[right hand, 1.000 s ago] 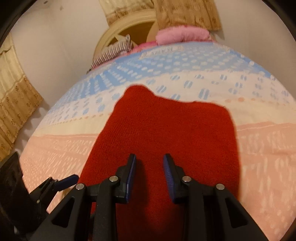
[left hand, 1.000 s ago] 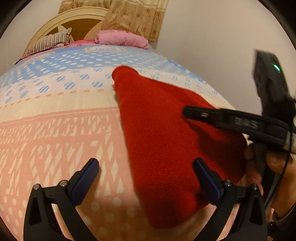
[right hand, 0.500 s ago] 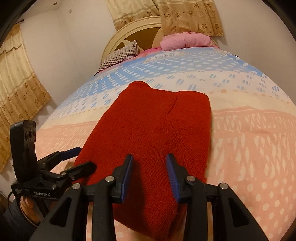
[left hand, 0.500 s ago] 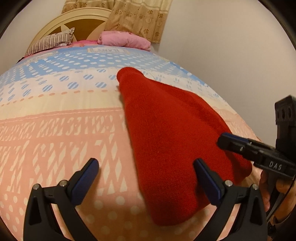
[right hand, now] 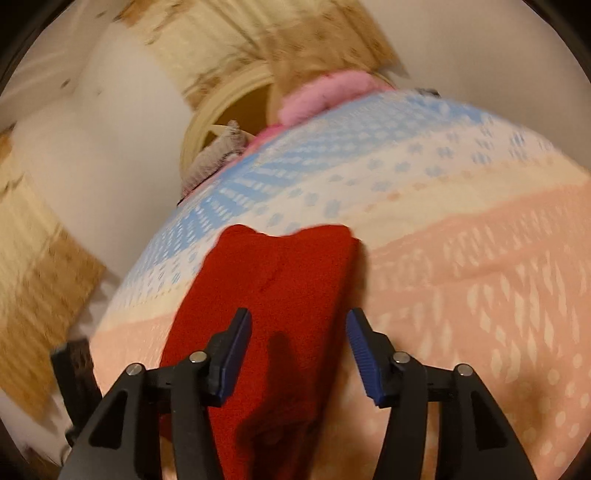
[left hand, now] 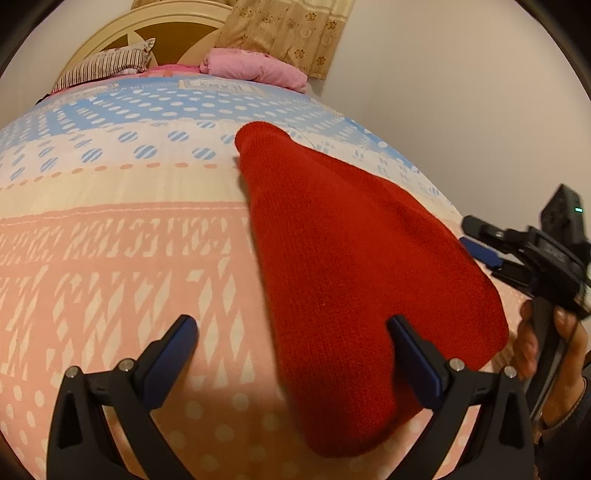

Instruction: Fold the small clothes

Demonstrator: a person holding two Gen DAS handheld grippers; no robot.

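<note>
A red knitted garment (left hand: pixel 351 258) lies folded lengthwise on the bed, its narrow end pointing toward the headboard. My left gripper (left hand: pixel 291 328) hovers wide open over its near end, with the right finger above the cloth and the left finger above bare sheet. In the left wrist view my right gripper (left hand: pixel 472 236) is beside the garment's right edge, apart from it. In the blurred right wrist view the right gripper (right hand: pixel 298 321) has its jaws opening. The garment (right hand: pixel 280 273) lies below and between them, and the pads do not press on it.
The bed sheet (left hand: pixel 110 258) is banded pink, cream and blue. A striped pillow (left hand: pixel 107 66) and a pink folded blanket (left hand: pixel 255 68) lie by the cream headboard (left hand: pixel 166 29). A person's hand (left hand: pixel 535 339) holds the right gripper's handle. A wall runs close along the bed's right side.
The right gripper has drawn back off the garment to its right edge, rolled, and its jaws have widened. The left gripper has stayed open and nearly still.
</note>
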